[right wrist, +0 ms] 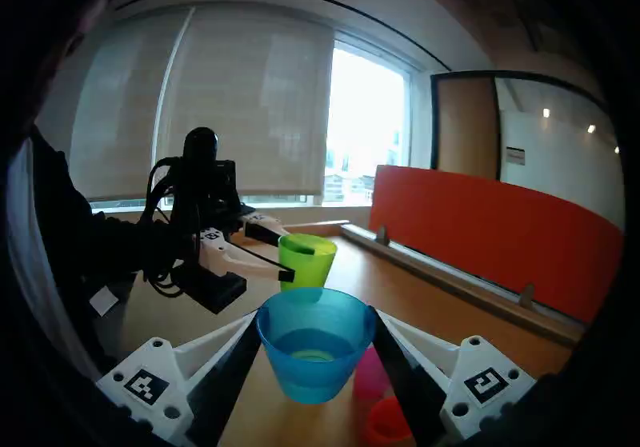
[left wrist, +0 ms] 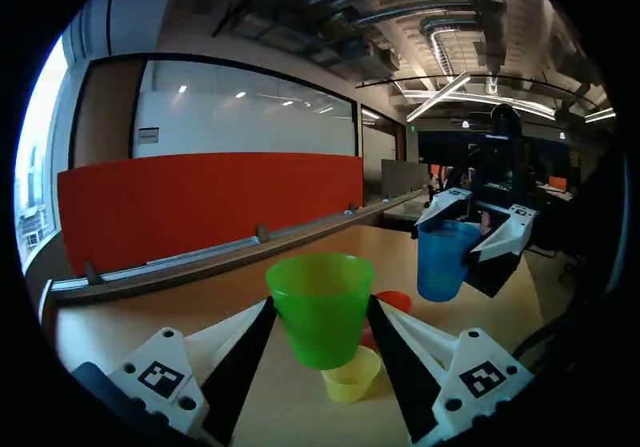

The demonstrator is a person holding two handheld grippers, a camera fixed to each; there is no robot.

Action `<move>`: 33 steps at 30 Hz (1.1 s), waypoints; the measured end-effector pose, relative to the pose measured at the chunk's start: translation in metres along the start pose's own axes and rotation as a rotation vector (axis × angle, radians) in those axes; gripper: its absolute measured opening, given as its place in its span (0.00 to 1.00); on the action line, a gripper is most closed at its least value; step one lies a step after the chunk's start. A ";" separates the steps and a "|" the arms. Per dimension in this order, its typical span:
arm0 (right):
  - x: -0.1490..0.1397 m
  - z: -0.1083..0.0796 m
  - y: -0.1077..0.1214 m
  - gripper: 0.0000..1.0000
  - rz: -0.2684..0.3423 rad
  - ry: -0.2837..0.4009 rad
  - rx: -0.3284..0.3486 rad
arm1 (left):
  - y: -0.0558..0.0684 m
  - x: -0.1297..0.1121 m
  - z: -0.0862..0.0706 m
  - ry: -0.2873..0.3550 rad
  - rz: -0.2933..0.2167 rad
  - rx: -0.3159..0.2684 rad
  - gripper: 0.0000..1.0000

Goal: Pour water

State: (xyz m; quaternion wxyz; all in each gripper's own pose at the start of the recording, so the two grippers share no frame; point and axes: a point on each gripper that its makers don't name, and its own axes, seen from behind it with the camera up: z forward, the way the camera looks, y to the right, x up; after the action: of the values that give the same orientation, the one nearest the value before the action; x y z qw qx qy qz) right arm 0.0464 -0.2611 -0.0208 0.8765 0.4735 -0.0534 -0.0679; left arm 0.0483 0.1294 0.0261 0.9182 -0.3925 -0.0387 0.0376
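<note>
partition (left wrist: 208, 199): orange, runs along the worktop's (left wrist: 240, 303) far edge, left of both cups.
left tongs (left wrist: 322, 307): narrow, both fingers pressed on the green cup's sides.
green cup (left wrist: 320, 319): centre of the left gripper view, upright, mouth up, long axis vertical. Base looks clear of the worktop.
yellow cup (left wrist: 350, 377): small, mouth up, on the worktop just below and right of the green cup's base.
red cup (left wrist: 392, 301): behind the green cup's right side, mostly hidden.
blue cup (left wrist: 442, 259): right of the green cup and farther off, apart from it. Upright, mouth up, axis near vertical, held off the worktop.
right tongs (left wrist: 472, 239): closed onto the blue cup, one finger on each side.
water (right wrist: 312, 353): shallow pool in the blue cup's bottom, seen in the right gripper view.
cup gap: in the right gripper view the green cup (right wrist: 306, 259) sits beyond the blue rim, not touching.
pink cup (right wrist: 370, 375): low, right of the blue cup, partly behind the right finger.
room: open worktop between cups and partition; small cups crowd the space under both held cups.
</note>
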 end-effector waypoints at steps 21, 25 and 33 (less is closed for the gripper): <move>0.005 0.001 0.001 0.93 -0.015 -0.001 0.002 | 0.017 -0.006 -0.010 -0.015 0.027 -0.028 0.82; 0.005 0.001 0.001 0.93 -0.015 0.000 0.003 | 0.021 -0.006 -0.010 -0.015 0.029 -0.039 0.82; 0.005 0.001 0.001 0.93 -0.016 -0.002 0.003 | 0.027 -0.007 -0.010 -0.007 0.028 -0.048 0.83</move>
State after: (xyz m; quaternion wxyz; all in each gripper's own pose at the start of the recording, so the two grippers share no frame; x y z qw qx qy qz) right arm 0.0512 -0.2619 -0.0189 0.8753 0.4750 -0.0506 -0.0752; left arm 0.0411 0.1404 -0.0004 0.9078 -0.4146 -0.0375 0.0509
